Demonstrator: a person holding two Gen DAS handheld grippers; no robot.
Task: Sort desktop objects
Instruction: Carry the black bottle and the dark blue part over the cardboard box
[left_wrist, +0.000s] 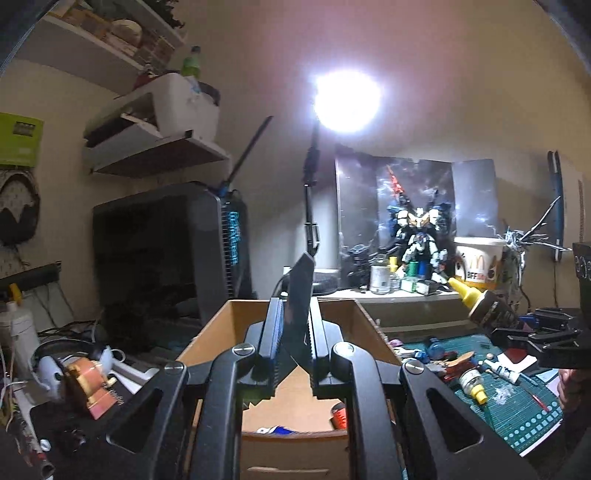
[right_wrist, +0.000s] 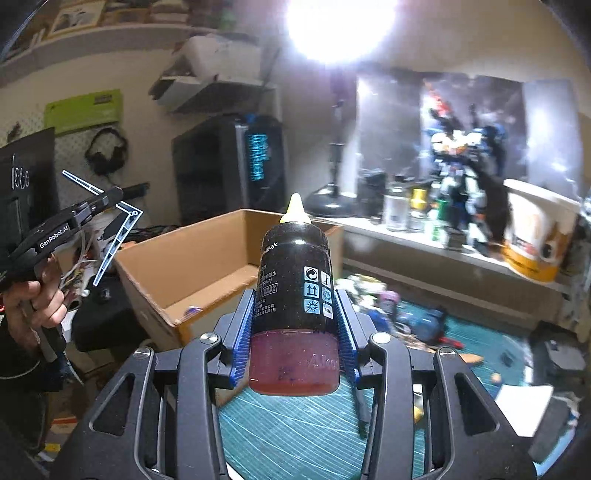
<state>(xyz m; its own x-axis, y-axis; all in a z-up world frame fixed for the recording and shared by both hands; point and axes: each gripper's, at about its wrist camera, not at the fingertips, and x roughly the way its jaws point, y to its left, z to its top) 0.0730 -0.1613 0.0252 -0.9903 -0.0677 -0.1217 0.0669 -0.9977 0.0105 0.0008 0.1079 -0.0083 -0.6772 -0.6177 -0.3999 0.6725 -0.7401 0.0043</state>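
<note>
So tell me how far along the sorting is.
Early. The box already has a few small items inside. The left gripper grips a flat dark piece above it; the right gripper holds a bottle. Clutter still covers the mat.

A hobbyist's home workroom. A blue-and-white model robot figure (left_wrist: 419, 236) stands against a dark poster, small paint jars (left_wrist: 379, 278) crowded at its feet. Below it lies a teal gridded cutting mat (right_wrist: 295, 424), littered with parts; far to its left, a black computer tower (left_wrist: 166, 251) under cluttered wall shelves (left_wrist: 155, 155).
</note>
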